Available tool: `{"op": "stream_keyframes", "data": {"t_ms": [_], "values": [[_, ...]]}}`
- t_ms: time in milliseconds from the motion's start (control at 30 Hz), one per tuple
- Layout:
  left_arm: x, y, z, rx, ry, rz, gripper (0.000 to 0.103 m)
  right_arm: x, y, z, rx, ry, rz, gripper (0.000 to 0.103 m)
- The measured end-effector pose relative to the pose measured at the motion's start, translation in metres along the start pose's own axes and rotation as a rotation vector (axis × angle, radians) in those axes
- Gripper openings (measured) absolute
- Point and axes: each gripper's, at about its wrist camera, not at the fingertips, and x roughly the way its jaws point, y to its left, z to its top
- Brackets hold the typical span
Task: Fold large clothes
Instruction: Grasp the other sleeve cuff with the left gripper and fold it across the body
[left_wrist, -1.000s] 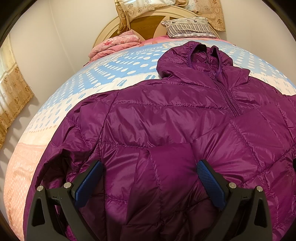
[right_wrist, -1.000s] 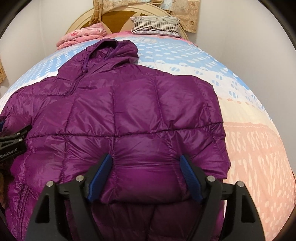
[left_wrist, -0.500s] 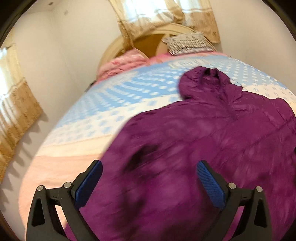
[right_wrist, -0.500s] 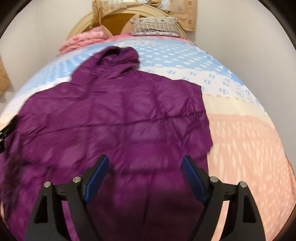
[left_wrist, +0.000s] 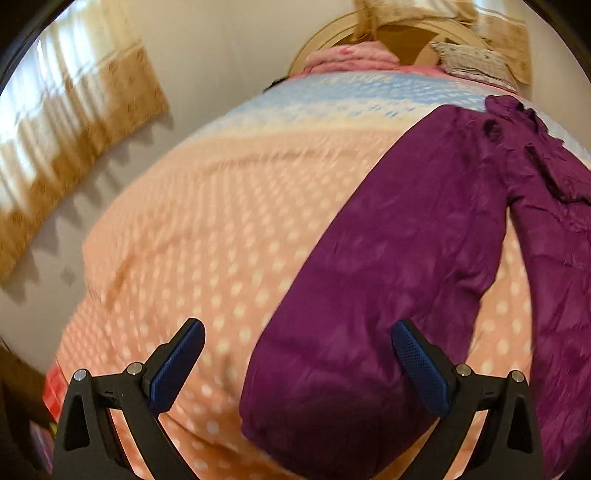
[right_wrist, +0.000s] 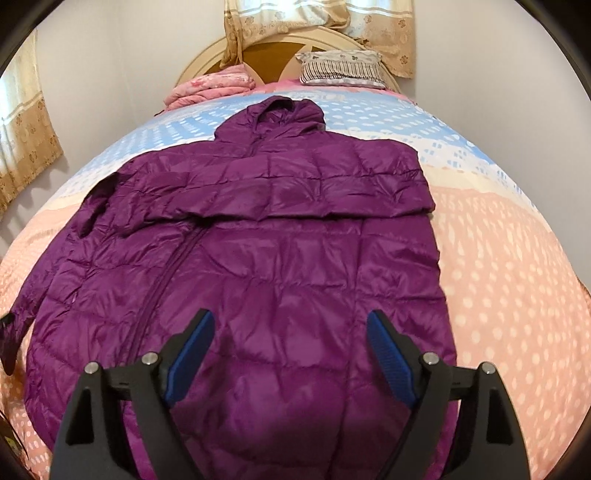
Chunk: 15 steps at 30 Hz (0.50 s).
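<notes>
A purple hooded puffer jacket (right_wrist: 280, 236) lies flat on the bed, front up, hood toward the headboard. Its right sleeve is folded across the chest. Its left sleeve (left_wrist: 388, 266) stretches out to the side toward the bed's left edge; the left wrist view is blurred. My left gripper (left_wrist: 295, 354) is open and empty, just above the cuff end of that sleeve. My right gripper (right_wrist: 288, 347) is open and empty, above the jacket's lower hem.
The bed (right_wrist: 517, 280) has a dotted pink and blue cover. A folded pink blanket (right_wrist: 210, 85) and a striped pillow (right_wrist: 340, 68) lie by the headboard. Curtains (left_wrist: 74, 155) hang on the left wall. A white wall stands to the right.
Both grippers have pulled back from the jacket. The left one swung left to the outstretched sleeve. The right one rose and backed off, so the whole jacket now shows.
</notes>
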Motion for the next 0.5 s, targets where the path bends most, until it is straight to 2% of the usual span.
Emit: {"op": "stream_keyframes", "data": {"t_ms": [33, 100, 133, 200, 233, 267, 367, 500], "values": [[0.004, 0.001, -0.002, -0.019, 0.021, -0.023, 0.101, 0.001, 0.001, 0.0, 0.0, 0.003, 0.0, 0.086], [0.007, 0.005, -0.006, -0.058, 0.048, -0.078, 0.088, -0.001, 0.004, -0.003, -0.002, 0.003, 0.001, 0.086], [0.009, 0.003, -0.005, -0.067, 0.067, -0.125, 0.073, -0.003, 0.005, -0.005, -0.004, 0.0, 0.001, 0.086], [0.004, -0.006, -0.004, -0.047, 0.056, -0.149, 0.055, -0.006, 0.005, -0.006, 0.0, -0.005, 0.002, 0.086], [0.002, -0.009, -0.002, -0.023, 0.051, -0.164, 0.028, -0.007, 0.004, -0.007, 0.006, -0.008, 0.003, 0.086], [-0.001, -0.011, -0.002, -0.009, 0.046, -0.172, 0.013, -0.008, 0.003, -0.007, 0.011, -0.01, 0.003, 0.086], [-0.012, -0.004, 0.006, -0.002, 0.024, -0.144, 0.007, -0.011, -0.001, -0.008, 0.025, -0.019, 0.001, 0.086], [-0.031, 0.026, 0.032, 0.009, -0.109, 0.008, 0.004, -0.019, -0.009, -0.004, 0.034, -0.042, -0.001, 0.086]]}}
